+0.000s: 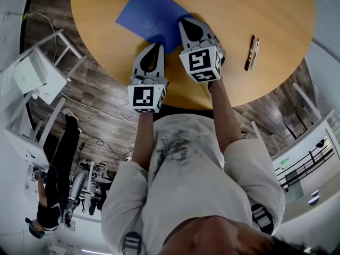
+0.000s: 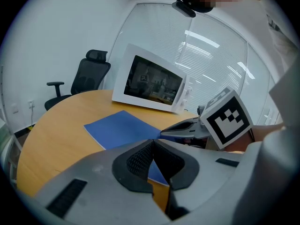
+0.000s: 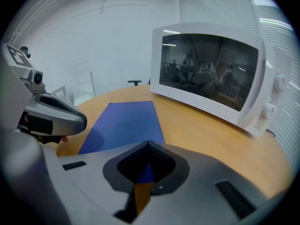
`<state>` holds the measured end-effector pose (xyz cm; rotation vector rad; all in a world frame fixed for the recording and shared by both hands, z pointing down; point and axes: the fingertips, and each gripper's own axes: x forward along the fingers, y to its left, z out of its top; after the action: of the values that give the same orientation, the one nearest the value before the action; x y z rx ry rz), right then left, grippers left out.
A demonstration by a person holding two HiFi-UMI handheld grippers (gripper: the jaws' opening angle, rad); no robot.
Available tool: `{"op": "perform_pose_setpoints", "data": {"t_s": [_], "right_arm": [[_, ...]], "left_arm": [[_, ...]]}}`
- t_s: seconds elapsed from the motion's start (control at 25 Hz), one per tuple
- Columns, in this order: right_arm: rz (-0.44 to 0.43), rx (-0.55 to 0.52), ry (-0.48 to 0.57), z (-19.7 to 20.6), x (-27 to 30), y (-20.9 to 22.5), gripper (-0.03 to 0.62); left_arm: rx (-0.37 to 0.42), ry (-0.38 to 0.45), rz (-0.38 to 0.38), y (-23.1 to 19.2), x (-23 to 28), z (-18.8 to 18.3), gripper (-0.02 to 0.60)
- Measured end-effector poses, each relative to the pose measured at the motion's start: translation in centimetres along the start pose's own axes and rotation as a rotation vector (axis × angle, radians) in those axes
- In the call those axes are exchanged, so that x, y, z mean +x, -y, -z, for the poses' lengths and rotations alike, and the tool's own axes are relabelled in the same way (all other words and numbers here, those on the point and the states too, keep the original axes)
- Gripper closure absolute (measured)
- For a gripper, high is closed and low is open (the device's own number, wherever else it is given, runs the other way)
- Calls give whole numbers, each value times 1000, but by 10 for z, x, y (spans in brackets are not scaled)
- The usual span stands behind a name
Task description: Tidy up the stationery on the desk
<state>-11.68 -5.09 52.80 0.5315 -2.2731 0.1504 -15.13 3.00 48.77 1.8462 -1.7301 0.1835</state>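
Round wooden table (image 1: 228,52): blue notebook (image 1: 151,16) flat, two pens (image 1: 249,53) side by side, white microwave (image 3: 211,74).

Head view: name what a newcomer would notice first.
A blue notebook lies on the wooden desk, with the left tool and right tool, both shut and empty, at its near edge. Two pens lie to its right, and a white microwave stands at the desk's far side.

the folder (image 1: 154,15) lies on the desk (image 1: 276,36), two pens (image 1: 249,52) well to its right, microwave (image 3: 211,74) behind.
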Motion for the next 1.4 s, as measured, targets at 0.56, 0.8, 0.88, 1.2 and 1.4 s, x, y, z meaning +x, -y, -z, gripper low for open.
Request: {"op": "perform_pose_setpoints", "data": {"t_s": [0.56, 0.8, 0.88, 1.2, 1.4], "right_arm": [[109, 119, -46, 47, -41, 22, 531], [137, 153, -60, 64, -59, 33, 531], [143, 163, -63, 70, -64, 33, 531], [155, 188, -74, 90, -84, 37, 531], [162, 209, -82, 102, -98, 36, 531]], "left_arm": [[71, -87, 70, 34, 15, 15, 572], [137, -207, 76, 48, 28, 33, 572], [158, -240, 87, 53, 31, 36, 572], [237, -364, 106, 73, 44, 52, 572], [228, -388, 128, 82, 47, 54, 572]]}}
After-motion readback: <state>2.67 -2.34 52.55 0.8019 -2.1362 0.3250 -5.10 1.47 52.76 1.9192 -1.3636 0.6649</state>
